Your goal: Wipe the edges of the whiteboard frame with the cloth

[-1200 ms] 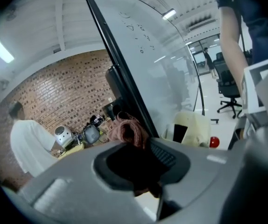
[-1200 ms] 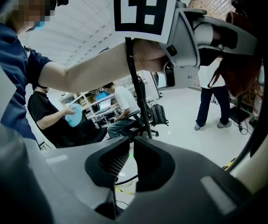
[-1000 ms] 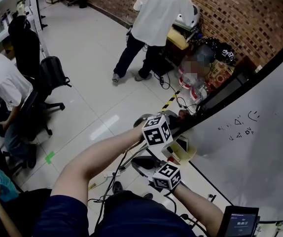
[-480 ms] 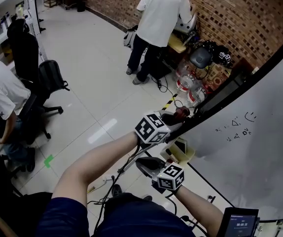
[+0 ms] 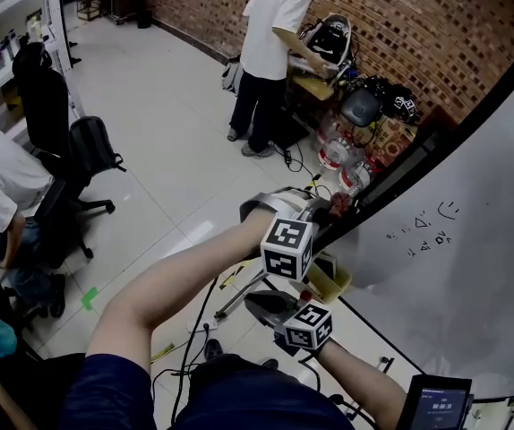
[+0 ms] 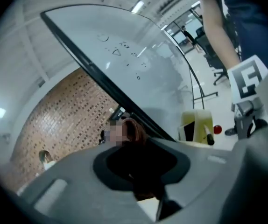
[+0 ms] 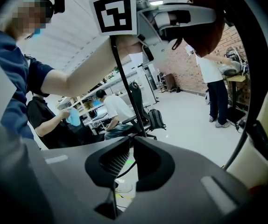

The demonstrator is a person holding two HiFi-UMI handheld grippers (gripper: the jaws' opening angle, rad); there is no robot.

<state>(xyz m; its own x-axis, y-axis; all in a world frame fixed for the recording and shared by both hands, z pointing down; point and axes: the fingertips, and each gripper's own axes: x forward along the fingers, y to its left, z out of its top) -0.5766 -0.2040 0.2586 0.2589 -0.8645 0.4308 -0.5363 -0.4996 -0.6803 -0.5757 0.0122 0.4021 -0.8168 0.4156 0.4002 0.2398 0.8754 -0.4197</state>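
Note:
The whiteboard (image 5: 472, 267) rises at the right, with its black frame edge (image 5: 472, 119) slanting up and away. My left gripper (image 5: 327, 211) is shut on a reddish-brown cloth (image 5: 338, 206) that is pressed to the lower part of that edge. In the left gripper view the cloth (image 6: 135, 130) fills the jaws and touches the frame (image 6: 92, 73). Lower and nearer to me, my right gripper (image 5: 255, 300) hangs apart from the board. In its own view, the right gripper (image 7: 130, 139) has its tips almost together with nothing between them.
A yellow holder (image 5: 327, 280) with a marker hangs on the board just below the cloth. Cables lie on the floor under my arms. A person in white (image 5: 270, 43) stands at a bench by the brick wall. Water bottles (image 5: 338, 150), office chairs (image 5: 47, 97) and a seated person (image 5: 2, 182) are nearby.
My left gripper has risen along the frame with the cloth and rolled, so its marker cube shows another face. The right gripper stayed put. The standing person shifted at the bench.

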